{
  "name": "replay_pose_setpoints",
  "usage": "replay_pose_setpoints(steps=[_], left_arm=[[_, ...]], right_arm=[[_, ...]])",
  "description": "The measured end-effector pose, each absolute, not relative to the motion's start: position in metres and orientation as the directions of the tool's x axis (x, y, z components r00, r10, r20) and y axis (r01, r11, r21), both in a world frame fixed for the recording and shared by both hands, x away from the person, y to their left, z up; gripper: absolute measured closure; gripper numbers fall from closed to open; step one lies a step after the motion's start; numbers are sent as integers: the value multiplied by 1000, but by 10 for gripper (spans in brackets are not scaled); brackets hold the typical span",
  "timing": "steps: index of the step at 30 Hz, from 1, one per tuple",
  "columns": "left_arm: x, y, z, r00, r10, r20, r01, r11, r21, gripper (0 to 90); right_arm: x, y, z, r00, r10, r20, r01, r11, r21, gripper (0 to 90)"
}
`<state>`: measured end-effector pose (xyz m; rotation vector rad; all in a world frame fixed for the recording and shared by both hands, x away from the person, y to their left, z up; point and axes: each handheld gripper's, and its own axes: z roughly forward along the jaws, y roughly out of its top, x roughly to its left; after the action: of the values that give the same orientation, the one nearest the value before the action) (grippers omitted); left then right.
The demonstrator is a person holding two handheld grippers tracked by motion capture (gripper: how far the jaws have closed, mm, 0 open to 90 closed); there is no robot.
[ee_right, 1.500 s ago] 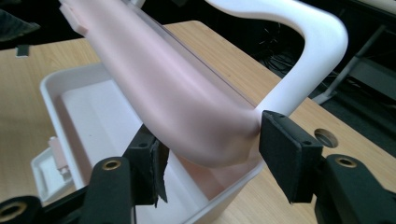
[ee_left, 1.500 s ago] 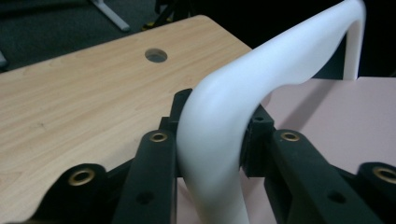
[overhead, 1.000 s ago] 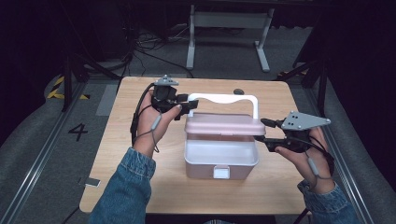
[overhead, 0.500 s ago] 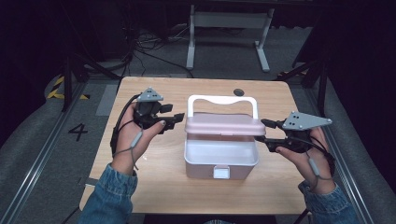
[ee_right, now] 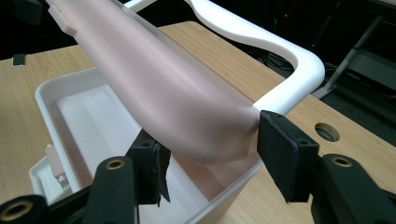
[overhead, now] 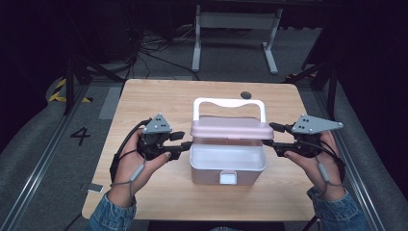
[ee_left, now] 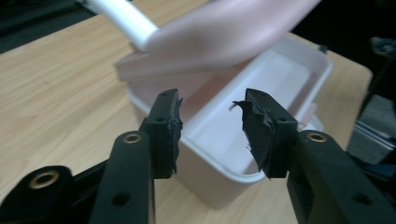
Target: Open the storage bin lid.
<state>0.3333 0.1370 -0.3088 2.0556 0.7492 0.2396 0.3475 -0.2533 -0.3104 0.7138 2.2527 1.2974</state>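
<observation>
Since a second ago the left gripper point(overhead: 185, 143) has dropped from the white handle point(overhead: 228, 102) to the box point(overhead: 227, 165) mid-bench, fingers apart and empty, while the right gripper point(overhead: 270, 135) brackets the half-raised pink lid point(overhead: 228, 128), suggesting closing or two-sided lifting next.
</observation>
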Motion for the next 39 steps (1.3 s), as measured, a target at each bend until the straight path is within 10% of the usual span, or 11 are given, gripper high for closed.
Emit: replay_pose_setpoints(steps=[17,39], left_arm=[[344,103,-322,821,560,-112,381,-391,838,652],[354,115,-316,721,691,50,336,-412,847,443]], right_arm=[[348,-255,-311,-775,624,-101,217,414,884,451],[349,-255,-310,-770,630,-97,217,402,889,453]])
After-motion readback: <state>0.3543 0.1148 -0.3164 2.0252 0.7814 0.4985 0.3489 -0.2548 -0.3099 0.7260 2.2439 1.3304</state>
